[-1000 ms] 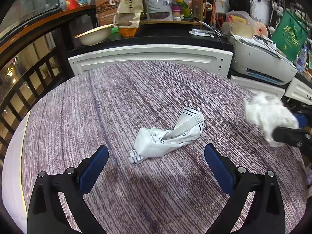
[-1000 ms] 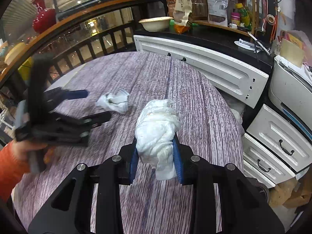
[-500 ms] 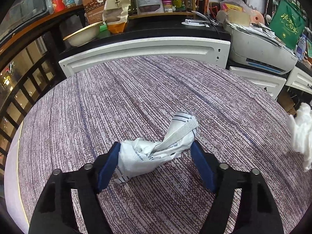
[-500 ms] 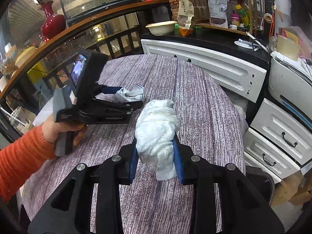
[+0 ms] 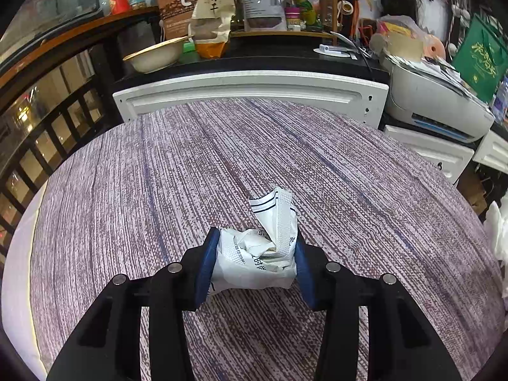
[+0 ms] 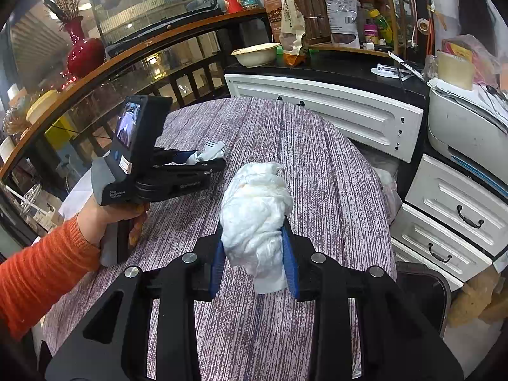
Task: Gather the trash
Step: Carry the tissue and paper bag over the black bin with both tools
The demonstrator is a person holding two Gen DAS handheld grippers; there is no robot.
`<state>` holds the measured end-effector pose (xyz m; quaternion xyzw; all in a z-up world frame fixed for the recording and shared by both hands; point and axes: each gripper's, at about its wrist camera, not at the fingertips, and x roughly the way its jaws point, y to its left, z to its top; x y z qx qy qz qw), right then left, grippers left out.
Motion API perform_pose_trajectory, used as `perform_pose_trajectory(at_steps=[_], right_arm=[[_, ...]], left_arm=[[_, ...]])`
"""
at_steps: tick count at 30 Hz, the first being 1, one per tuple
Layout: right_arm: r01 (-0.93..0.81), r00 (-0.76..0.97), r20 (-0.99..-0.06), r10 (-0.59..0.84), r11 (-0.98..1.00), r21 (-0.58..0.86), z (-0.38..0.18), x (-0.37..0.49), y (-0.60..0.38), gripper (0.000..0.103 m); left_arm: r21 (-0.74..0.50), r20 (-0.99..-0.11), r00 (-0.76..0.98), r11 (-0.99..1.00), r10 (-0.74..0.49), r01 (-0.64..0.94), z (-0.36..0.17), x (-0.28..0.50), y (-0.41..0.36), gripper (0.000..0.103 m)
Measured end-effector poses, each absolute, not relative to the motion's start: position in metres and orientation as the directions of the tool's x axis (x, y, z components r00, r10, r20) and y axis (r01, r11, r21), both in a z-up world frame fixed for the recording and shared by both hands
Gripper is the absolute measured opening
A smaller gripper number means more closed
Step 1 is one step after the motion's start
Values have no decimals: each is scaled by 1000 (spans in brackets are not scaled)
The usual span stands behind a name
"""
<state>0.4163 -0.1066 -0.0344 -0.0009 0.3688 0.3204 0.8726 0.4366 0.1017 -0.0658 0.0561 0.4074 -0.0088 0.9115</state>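
The round bench (image 5: 133,190), covered in purple-streaked cloth, is being shown bare across the upper and left parts of the left wrist view, its far edge being met by a white cabinet front (image 5: 254,90) and its right side by white drawers (image 6: 457,209). At lower centre of that view, the crumpled white wrapper (image 5: 258,258) is being squeezed as the left tool (image 5: 254,262) is closing, both blue pads being pressed against its sides; its long axis is lying across the frame, with one striped end being pushed up and away. Black printed characters on it are not being read clearly. In the right wrist view, a wad of white tissue (image 6: 255,219) is being gripped by the right tool (image 6: 254,260), its long axis pointing up the frame, over the bench's right edge.
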Motion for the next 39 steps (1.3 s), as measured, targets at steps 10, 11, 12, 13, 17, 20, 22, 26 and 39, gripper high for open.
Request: perform_pose_trajectory(at_steps=[10, 11, 12, 13, 17, 20, 22, 26, 39], right_arm=[[-546, 536, -623, 569, 797, 259, -34, 404, -121, 32], [-543, 540, -619, 570, 798, 261, -34, 401, -123, 32], [-543, 543, -616, 571, 798, 261, -35, 398, -125, 32], [-542, 546, -613, 571, 799, 261, -34, 396, -126, 32], [-537, 555, -599, 577, 799, 271, -35, 382, -137, 32], [-534, 563, -594, 575, 801, 270, -38, 369, -147, 32], [-534, 568, -590, 575, 802, 268, -39, 361, -151, 32], [-528, 596, -573, 563, 812, 249, -39, 339, -166, 32], [-468, 667, -539, 514, 852, 233, -55, 280, -219, 32]], left_arm=[[61, -686, 728, 997, 14, 38, -41, 400, 101, 44], [65, -675, 738, 997, 15, 39, -37, 392, 98, 44], [69, -668, 744, 997, 13, 45, -35, 387, 95, 44], [71, -660, 751, 996, 7, 52, -33, 379, 92, 44], [51, -639, 769, 996, -20, 69, -27, 349, 82, 44], [29, -637, 770, 996, -42, 79, -25, 330, 76, 44], [9, -631, 774, 996, -59, 83, -23, 316, 72, 44], [-27, -623, 776, 994, -98, 104, -20, 292, 61, 44], [-23, -554, 811, 977, -190, 213, -11, 225, -6, 44]])
